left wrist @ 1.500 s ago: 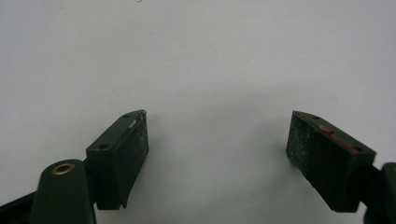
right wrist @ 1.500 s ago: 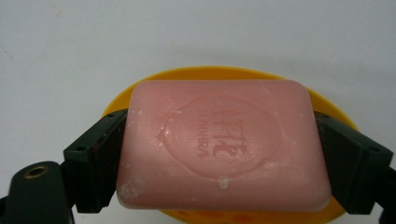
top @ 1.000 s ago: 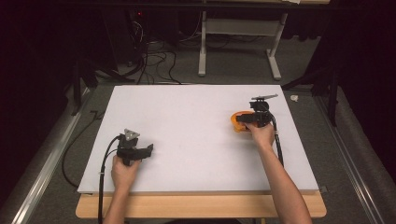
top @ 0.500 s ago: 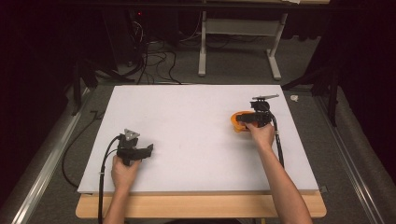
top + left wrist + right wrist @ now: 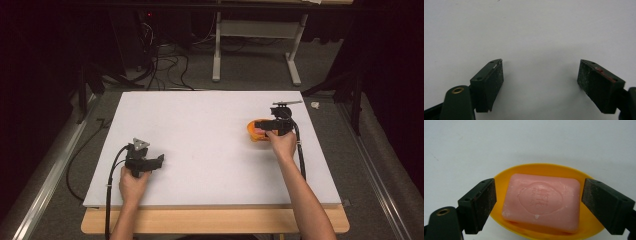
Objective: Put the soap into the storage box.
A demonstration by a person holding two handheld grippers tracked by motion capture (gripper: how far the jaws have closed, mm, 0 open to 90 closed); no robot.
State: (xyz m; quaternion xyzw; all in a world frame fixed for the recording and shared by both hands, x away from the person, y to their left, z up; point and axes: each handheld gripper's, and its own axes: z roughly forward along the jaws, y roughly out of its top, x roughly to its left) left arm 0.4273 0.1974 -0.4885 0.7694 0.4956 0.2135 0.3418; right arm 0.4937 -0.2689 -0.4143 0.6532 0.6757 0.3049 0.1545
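A pink bar of soap point(image 5: 541, 201) lies in an oval orange dish point(image 5: 554, 168) on the white table. In the high view the dish point(image 5: 255, 136) sits at the right of the board. My right gripper point(image 5: 537, 200) is open over it, one jaw on each side of the soap, neither pad touching it. From above, that gripper point(image 5: 272, 126) sits right over the dish. My left gripper point(image 5: 540, 77) is open above bare white table, nothing between its jaws. It rests near the front left of the board point(image 5: 145, 162).
The white board point(image 5: 200, 135) lies on a wooden table point(image 5: 215, 222) whose edge shows at the front. Beyond the board are a white stand's legs point(image 5: 292, 65) and floor cables point(image 5: 160, 65). A small white scrap point(image 5: 315, 105) lies off the right rear corner.
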